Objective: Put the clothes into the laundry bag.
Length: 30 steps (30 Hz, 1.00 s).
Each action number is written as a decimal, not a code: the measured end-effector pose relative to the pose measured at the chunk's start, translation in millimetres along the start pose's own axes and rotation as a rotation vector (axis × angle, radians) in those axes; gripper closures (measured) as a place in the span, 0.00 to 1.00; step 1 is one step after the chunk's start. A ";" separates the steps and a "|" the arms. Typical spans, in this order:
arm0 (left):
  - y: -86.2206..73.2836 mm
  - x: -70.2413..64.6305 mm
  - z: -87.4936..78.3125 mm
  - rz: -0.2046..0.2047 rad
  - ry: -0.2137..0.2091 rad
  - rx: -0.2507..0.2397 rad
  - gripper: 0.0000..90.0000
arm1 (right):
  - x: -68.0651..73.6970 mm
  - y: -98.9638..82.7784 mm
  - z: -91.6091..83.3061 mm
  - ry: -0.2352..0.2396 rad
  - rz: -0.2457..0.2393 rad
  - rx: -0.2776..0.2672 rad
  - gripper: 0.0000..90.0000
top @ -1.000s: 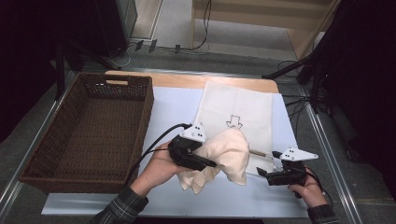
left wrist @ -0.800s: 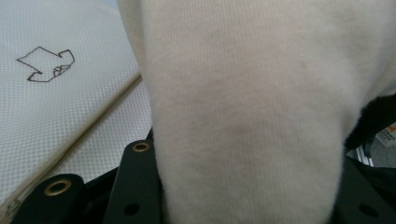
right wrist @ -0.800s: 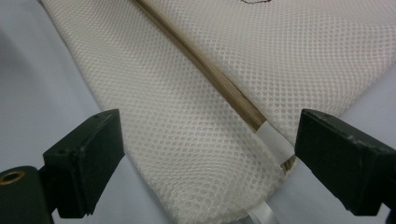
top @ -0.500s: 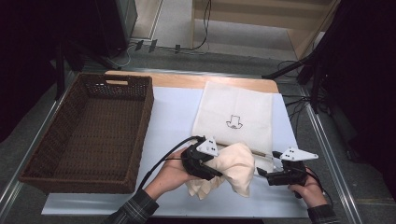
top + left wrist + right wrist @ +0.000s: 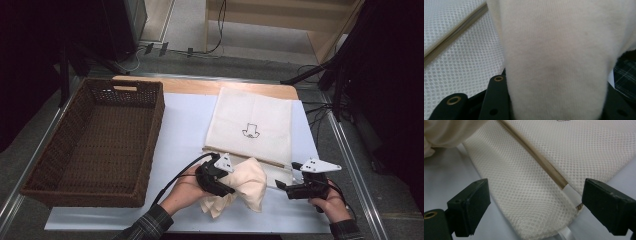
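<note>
Between left tongs jaws: cream garment, bunched, clamped, near edge of surface. Soft, light, floppy; grip thick fold. Right tongs open, straddling mesh laundry bag corner by zipper. Bag limp; pinch hem.

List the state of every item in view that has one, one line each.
Cream garment: bunched, clamped in the left tool.
Mesh laundry bag: lying flat on the table, zipper closed.
Right tool: open, jaws either side of the bag's corner.
Wicker basket: empty.
</note>
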State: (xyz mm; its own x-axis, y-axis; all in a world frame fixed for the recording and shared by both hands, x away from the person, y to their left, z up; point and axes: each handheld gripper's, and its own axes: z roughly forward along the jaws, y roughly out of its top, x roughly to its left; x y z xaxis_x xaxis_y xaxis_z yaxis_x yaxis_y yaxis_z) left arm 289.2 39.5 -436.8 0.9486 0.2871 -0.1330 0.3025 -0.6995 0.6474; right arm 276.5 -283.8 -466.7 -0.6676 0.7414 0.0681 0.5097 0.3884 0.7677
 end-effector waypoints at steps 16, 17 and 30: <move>-8.7 -0.4 19.5 -0.004 -0.023 0.015 0.60 | -8.6 11.4 -6.3 0.160 0.041 -0.005 0.20; -8.6 -0.6 19.5 -0.001 -0.021 0.019 0.60 | -9.6 13.7 -5.3 0.160 0.041 -0.013 0.21; -9.2 -0.8 21.6 -0.014 -0.027 0.020 0.59 | -10.8 45.6 10.3 0.189 -0.009 -0.061 0.29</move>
State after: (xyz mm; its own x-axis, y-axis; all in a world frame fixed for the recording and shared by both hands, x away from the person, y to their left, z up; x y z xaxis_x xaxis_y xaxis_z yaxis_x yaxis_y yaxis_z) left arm 287.6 31.5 -458.8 0.9463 0.2795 -0.1625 0.3175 -0.7087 0.6301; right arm 312.5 -268.5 -439.0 -0.7649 0.6201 0.1746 0.4730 0.3567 0.8056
